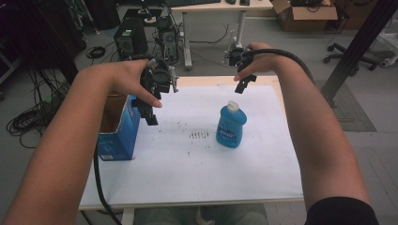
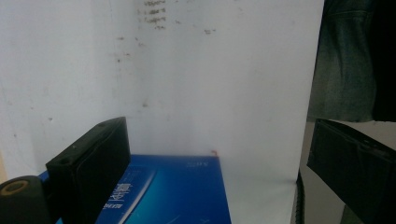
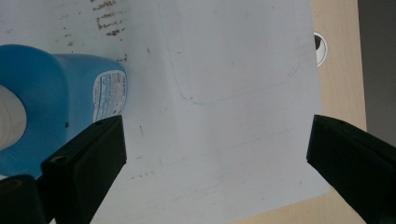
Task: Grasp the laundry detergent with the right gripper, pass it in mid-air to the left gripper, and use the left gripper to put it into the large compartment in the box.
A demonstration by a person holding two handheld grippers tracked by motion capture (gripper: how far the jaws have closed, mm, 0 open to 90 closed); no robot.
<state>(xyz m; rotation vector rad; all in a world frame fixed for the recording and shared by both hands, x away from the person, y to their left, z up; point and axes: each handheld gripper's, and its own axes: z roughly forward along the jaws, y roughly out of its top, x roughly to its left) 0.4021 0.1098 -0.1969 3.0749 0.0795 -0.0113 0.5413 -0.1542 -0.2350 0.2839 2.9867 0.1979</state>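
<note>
You hold left gripper (image 1: 151, 104) above open blue cardboard box (image 1: 117, 133) at sheet's left edge, right gripper (image 1: 244, 83) above upright blue plastic bottle with white cap (image 1: 231, 125) — both jaws spread wide, empty, likely staged for pick. Bottle mid-sheet, untouched.

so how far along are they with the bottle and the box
Nothing looks done yet: the blue bottle stands capped on the white sheet, apart from the open blue box at the table's left edge. Nothing is in hand; the left gripper and right gripper hover open and empty. Any grasp or packing remains.
</note>
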